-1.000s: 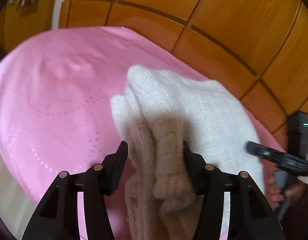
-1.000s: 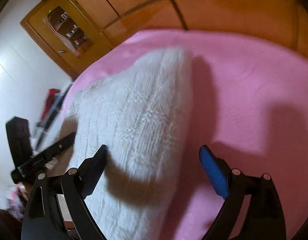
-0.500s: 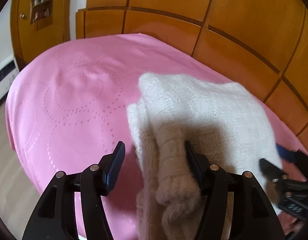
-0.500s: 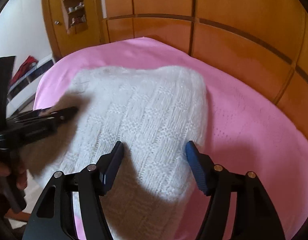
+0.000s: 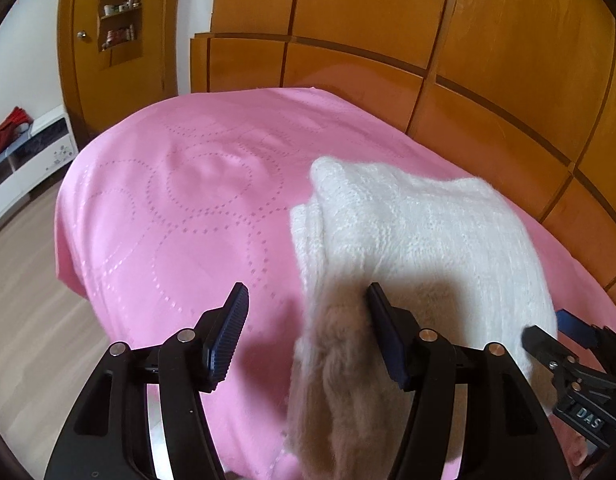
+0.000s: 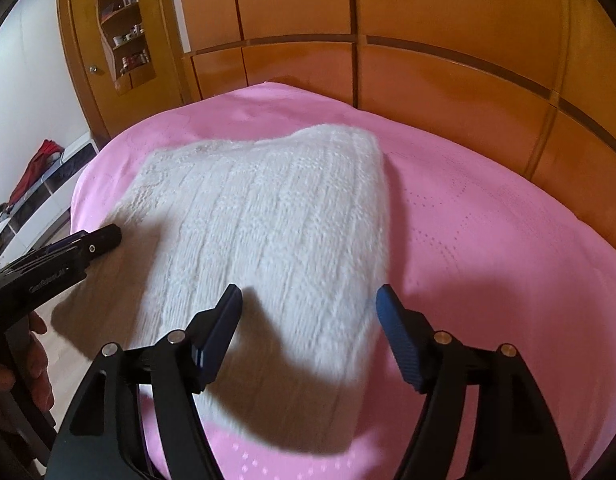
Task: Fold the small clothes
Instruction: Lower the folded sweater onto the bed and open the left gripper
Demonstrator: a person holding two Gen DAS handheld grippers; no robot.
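On a bed spread with a pink cover (image 5: 155, 216), a folded white knitted sweater (image 5: 420, 236) lies flat, with bare pink cloth around it toward the wooden headboard (image 5: 348, 76).

Against the far wall a wooden cabinet (image 5: 119, 12) has an open niche of shelves, small jars and boxes standing on them, too small to tell apart. Beside it a low white unit (image 5: 47, 144) carries a red cloth (image 5: 7, 136) on top.

From its own camera, the left gripper (image 5: 303, 316) has its jaws parted and has just been opening. The sweater's near edge, in shadow and hanging over the side of the bed, sits between them. It lies against the right-hand finger (image 5: 388, 340), while the left-hand finger (image 5: 227, 336) stands clear of the wool over bare pink cover, so nothing is clamped.

Seen from its wrist camera, the right gripper (image 6: 308, 320) is also released; its jaws, after closing in, have just widened again. Both fingers hover over the near right part of the sweater (image 6: 267, 216), casting shadows on it; whether the tips touch the knit cannot be told.

The left gripper (image 6: 59, 264) shows at the sweater's left edge in the right wrist view, a hand (image 6: 23, 364) gripping its handle. The right gripper (image 5: 564, 344) appears low at the right of the left wrist view, at the sweater's other edge.
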